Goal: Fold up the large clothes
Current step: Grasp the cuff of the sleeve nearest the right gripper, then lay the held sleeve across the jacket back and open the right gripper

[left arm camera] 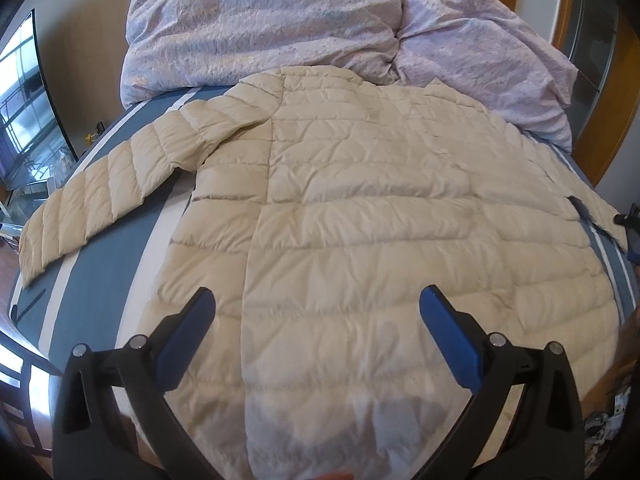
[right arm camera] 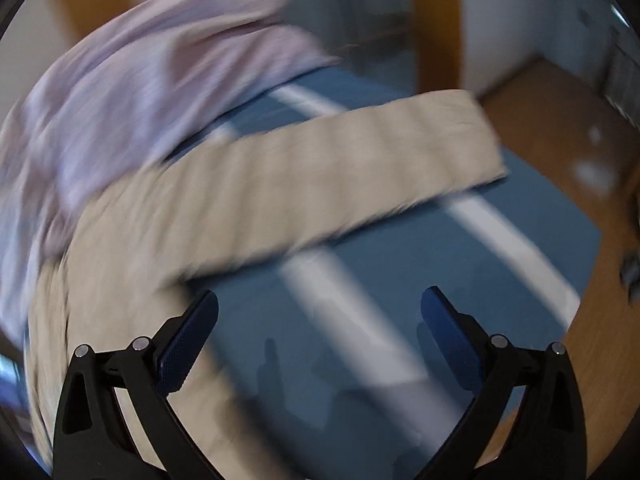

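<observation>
A cream quilted down jacket (left arm camera: pixel 360 208) lies spread flat on a blue bed sheet with white stripes (left arm camera: pixel 120 248). Its left sleeve (left arm camera: pixel 100 188) stretches out to the left. My left gripper (left arm camera: pixel 318 300) is open and empty, hovering above the jacket's lower hem. The right wrist view is blurred by motion. It shows the jacket's other sleeve (right arm camera: pixel 340 164) lying across the sheet (right arm camera: pixel 420 280). My right gripper (right arm camera: pixel 320 304) is open and empty above bare sheet, just below that sleeve. The right gripper's edge shows at the far right of the left wrist view (left arm camera: pixel 632 228).
A rumpled lilac duvet (left arm camera: pixel 304 28) is piled at the head of the bed behind the jacket, also in the right wrist view (right arm camera: pixel 140 80). A window (left arm camera: pixel 24 104) is at left. Wooden floor (right arm camera: pixel 560 128) lies beyond the bed's right edge.
</observation>
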The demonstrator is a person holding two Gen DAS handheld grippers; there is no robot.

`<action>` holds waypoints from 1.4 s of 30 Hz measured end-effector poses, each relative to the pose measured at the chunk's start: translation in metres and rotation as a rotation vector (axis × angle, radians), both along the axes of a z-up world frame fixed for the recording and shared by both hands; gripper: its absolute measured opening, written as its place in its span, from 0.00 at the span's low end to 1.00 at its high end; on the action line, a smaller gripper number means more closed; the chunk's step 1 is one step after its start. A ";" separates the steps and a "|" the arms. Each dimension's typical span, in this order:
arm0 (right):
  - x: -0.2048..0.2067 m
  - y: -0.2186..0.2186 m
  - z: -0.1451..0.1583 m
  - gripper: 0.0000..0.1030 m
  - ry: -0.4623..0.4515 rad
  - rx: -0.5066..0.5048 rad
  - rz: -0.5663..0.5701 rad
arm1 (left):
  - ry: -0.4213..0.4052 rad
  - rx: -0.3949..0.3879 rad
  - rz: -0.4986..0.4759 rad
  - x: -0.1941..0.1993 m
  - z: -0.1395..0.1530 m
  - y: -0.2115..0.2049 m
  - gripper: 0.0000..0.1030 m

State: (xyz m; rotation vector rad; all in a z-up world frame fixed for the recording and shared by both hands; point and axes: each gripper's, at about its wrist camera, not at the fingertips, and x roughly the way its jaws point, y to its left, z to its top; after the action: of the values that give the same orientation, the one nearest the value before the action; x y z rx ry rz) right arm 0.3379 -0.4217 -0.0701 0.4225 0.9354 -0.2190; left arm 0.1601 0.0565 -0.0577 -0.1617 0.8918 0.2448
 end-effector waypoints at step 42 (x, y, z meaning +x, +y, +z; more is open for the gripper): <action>0.100 0.168 0.028 0.11 -0.139 -0.103 0.335 | -0.043 -0.107 0.026 0.005 -0.002 0.059 0.98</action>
State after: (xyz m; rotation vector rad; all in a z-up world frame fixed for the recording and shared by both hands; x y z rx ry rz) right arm 0.4374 -0.2533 -0.0417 0.1787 0.8397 0.0665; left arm 0.1655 0.1160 -0.0597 -0.2772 0.8607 0.2173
